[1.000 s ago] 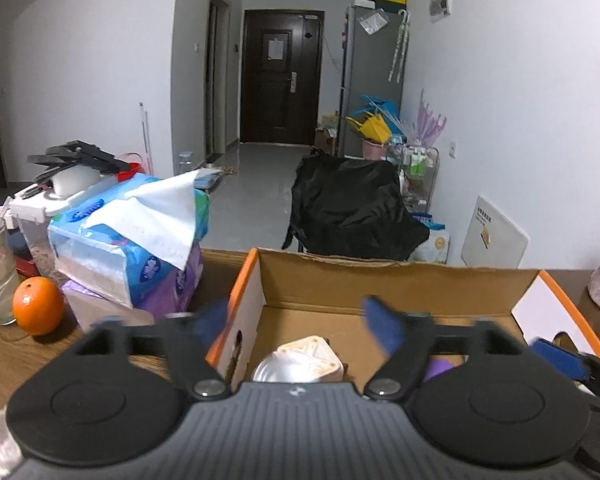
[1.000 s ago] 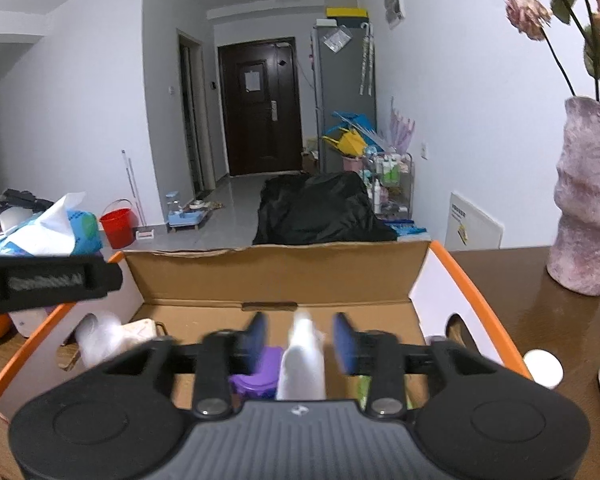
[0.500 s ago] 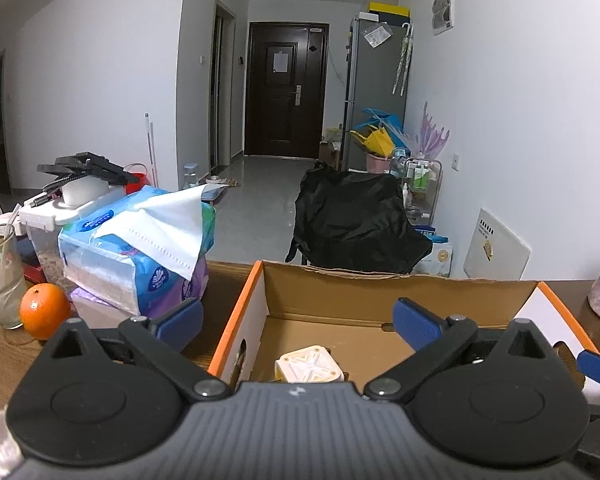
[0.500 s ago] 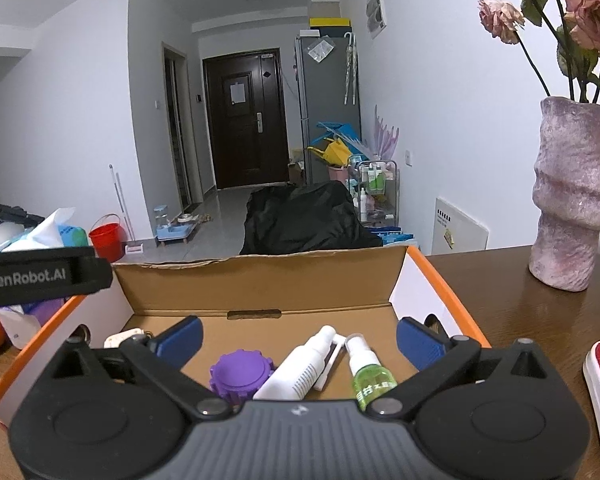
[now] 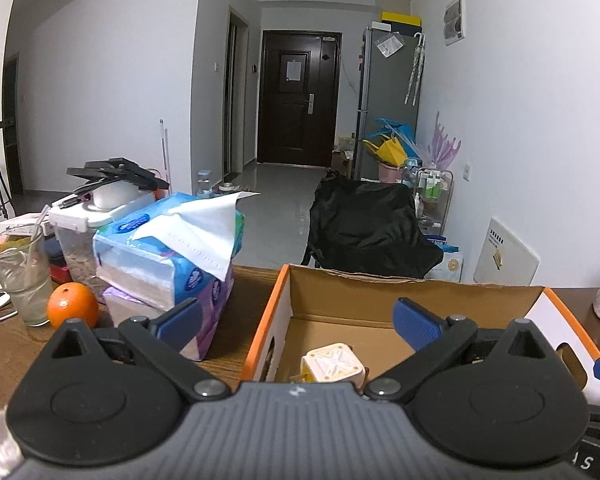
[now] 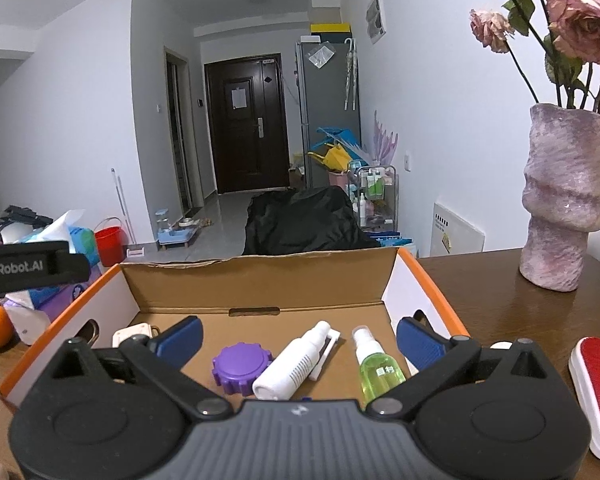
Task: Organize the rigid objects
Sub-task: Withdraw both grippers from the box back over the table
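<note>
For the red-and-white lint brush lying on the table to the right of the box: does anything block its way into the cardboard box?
Only the box's own right wall. The red-and-white lint brush lies on the dark wooden table outside the orange-edged cardboard box, so it must be lifted over that wall. The open right gripper hovers over the box, holding nothing.

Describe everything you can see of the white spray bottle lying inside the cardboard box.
The white spray bottle is opaque, plastic-looking and cylindrical, narrowing to a small nozzle. Faint lines of print run along its side. It lies flat on the floor of the cardboard box, nozzle pointing towards the far wall. Its base touches or nearly touches the purple cap; a white strip lies against its other side. Neither tool holds it.
</note>
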`<control>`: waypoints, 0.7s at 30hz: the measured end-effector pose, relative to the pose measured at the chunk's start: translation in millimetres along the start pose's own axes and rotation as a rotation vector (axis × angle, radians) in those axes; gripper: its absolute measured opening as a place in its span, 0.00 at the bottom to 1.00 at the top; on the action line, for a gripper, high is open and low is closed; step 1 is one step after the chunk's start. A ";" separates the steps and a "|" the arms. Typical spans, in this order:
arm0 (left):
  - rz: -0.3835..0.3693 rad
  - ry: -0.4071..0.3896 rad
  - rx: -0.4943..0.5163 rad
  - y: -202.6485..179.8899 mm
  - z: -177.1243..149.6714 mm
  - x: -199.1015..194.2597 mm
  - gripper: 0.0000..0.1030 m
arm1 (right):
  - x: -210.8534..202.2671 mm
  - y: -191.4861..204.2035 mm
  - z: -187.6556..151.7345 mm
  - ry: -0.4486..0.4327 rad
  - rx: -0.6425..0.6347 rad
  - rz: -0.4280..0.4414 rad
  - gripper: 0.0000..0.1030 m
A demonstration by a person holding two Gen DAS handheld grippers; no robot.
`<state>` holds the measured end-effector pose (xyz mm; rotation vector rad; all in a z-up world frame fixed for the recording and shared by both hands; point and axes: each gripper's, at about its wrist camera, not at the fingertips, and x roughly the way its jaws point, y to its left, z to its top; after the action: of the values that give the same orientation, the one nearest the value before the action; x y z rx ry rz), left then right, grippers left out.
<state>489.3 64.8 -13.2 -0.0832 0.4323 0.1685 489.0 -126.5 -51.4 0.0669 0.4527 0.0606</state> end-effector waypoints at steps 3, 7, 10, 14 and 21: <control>0.001 -0.004 0.002 1.5 -2.2 -7.2 1.00 | -6.7 -1.2 -2.3 -0.003 -0.002 0.001 1.00; 0.003 -0.010 0.010 3.9 -6.7 -16.9 1.00 | -17.0 -4.1 -4.6 -0.007 -0.003 0.001 1.00; 0.002 -0.012 0.014 5.9 -10.3 -25.2 1.00 | -24.8 -7.2 -6.5 -0.010 0.000 0.002 1.00; -0.006 0.000 0.015 9.5 -16.8 -34.4 1.00 | -34.9 -9.1 -9.8 -0.017 -0.007 0.000 1.00; -0.001 0.005 0.012 17.7 -25.7 -52.7 1.00 | -53.9 -10.5 -16.2 -0.028 -0.014 -0.001 1.00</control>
<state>428.5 71.6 -14.9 -0.0721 0.4378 0.1650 434.0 -140.2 -43.4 0.0535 0.4243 0.0620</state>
